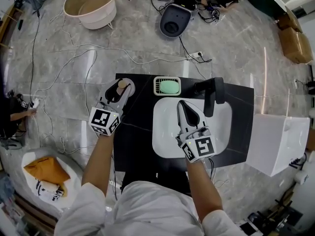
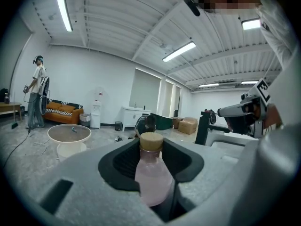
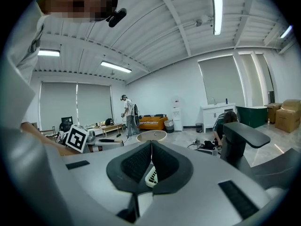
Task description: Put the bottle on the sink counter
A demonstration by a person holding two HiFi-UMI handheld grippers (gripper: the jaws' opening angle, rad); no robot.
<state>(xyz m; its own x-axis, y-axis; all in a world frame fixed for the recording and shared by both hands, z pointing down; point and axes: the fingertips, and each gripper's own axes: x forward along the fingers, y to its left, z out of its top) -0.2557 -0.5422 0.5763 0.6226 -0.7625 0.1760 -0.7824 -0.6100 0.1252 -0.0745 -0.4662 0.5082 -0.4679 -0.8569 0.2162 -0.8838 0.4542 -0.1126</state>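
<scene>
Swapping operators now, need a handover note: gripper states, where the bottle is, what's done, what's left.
Left gripper: shut on the pink bottle, held upright over the left rear corner of the sink counter.
Right gripper: shut, empty, above the white basin.
Done: bottle is gripped and at the counter.
Left: can't tell whether its base touches the counter. Probably set it down, open the left jaws, back off.

Lower centre: a frosted pink bottle (image 2: pixel 151 178) with a cork-like stopper (image 2: pixel 151 141), between ribbed matt black pads (image 2: pixel 123 162). The black counter (image 1: pixel 138 144), white basin (image 1: pixel 165 132) and marbled floor (image 1: pixel 236 48) look glossy.
</scene>
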